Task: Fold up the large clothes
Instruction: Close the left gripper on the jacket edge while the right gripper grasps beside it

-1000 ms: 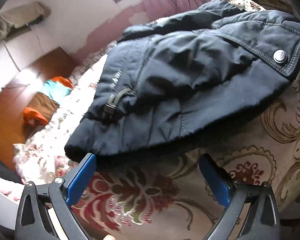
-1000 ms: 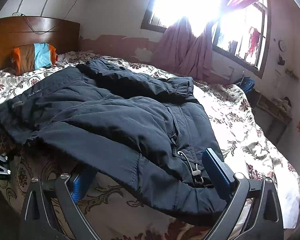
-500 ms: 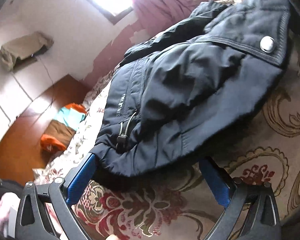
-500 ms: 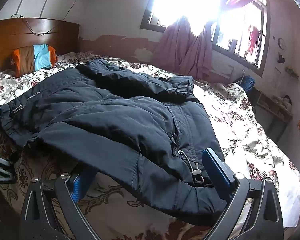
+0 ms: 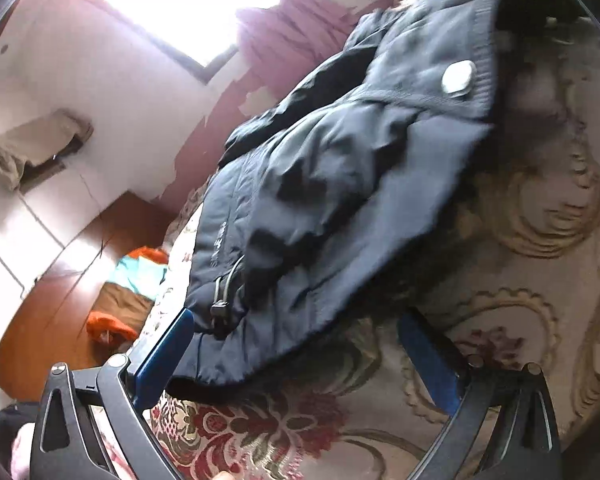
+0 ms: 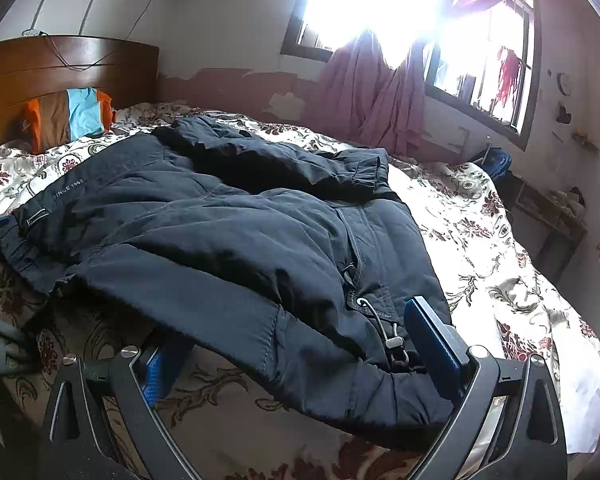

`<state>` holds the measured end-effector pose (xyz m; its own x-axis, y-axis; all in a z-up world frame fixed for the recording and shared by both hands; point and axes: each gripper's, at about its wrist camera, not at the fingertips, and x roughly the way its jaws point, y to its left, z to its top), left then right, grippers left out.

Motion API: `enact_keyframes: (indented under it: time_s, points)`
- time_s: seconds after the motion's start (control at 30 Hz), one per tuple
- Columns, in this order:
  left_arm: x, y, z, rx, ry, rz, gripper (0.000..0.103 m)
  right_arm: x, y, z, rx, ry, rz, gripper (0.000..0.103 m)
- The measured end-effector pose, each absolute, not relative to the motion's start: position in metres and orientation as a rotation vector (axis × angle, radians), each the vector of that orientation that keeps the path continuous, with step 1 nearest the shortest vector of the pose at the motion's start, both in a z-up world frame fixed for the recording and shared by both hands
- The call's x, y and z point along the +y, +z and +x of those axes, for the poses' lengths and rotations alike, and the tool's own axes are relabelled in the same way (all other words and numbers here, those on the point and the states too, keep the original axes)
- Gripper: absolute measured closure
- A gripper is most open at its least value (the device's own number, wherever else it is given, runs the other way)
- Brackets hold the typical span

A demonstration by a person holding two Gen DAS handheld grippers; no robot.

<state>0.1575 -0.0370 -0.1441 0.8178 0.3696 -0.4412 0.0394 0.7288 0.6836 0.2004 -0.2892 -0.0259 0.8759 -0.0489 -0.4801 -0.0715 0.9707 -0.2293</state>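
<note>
A large dark navy padded jacket (image 6: pixel 236 236) lies spread on a floral bedspread (image 6: pixel 480 248). In the left wrist view the jacket (image 5: pixel 340 184) fills the middle, with a silver snap button (image 5: pixel 458 78) near its far end. My left gripper (image 5: pixel 296 344) is open, its blue pads on either side of the jacket's near hem corner with a drawcord toggle (image 5: pixel 220 308). My right gripper (image 6: pixel 296 332) is open, its jaws straddling the opposite hem corner, with a drawcord toggle (image 6: pixel 394 342) beside the right pad.
A wooden headboard (image 6: pixel 68 68) with an orange, brown and blue pillow (image 6: pixel 70 114) stands at the far left. Pink curtains (image 6: pixel 376 96) hang under a bright window. A shelf (image 6: pixel 548 208) stands right of the bed.
My left gripper has moved in and tilted, so the jacket's hem corner now sits between its open pads. The right gripper has not moved.
</note>
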Motion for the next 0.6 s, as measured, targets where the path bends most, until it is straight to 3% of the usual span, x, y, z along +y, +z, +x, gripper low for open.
enact_keyframes:
  time_s: [0.1,0.23,0.27,0.6]
  points:
    - [-0.023,-0.142,0.166,0.633,0.228,0.682,0.001,-0.287,-0.028,0.201,0.513,0.007,-0.258,0.005]
    - [-0.002,-0.139,0.177,0.683,0.277,0.605,0.038,-0.282,-0.032,0.202,0.539,-0.005,-0.305,0.005]
    - [0.002,-0.139,0.18,0.689,0.286,0.591,0.042,-0.28,-0.034,0.204,0.553,-0.008,-0.321,0.005]
    - [0.01,-0.127,0.174,0.639,0.277,0.527,0.046,-0.27,-0.055,0.217,0.676,-0.117,-0.455,0.005]
